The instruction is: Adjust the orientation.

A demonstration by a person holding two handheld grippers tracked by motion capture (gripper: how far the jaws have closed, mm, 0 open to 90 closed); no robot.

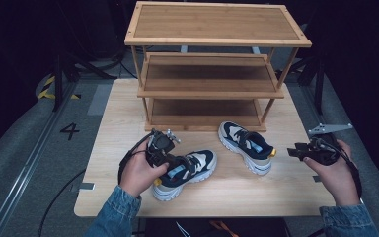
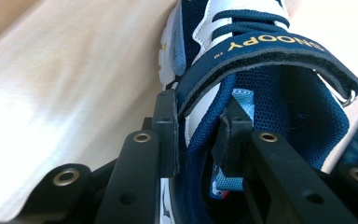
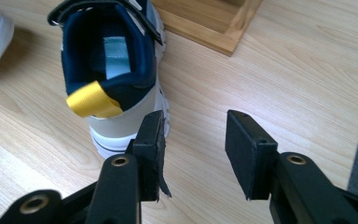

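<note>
On pale woodgrain table point(image 1: 108, 128), left gripper point(image 1: 164, 157) jaws clamping mesh sneaker point(image 1: 190, 170) collar, right gripper point(image 1: 306, 150) jaws parted, empty.

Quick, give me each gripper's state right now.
Left gripper: closed on the side wall of the near shoe, one jaw inside its opening.
Right gripper: open, empty, behind the far shoe.

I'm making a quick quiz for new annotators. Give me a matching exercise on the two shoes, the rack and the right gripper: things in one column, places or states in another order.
Things:
1. near shoe
2. far shoe
3. wooden shoe rack
4. right gripper

States:
A. open, holding nothing
B. shelves bare
C. left gripper jaws astride its collar
D. free on the table, yellow heel tab

Pairs: 1-C, 2-D, 3-B, 4-A
</note>
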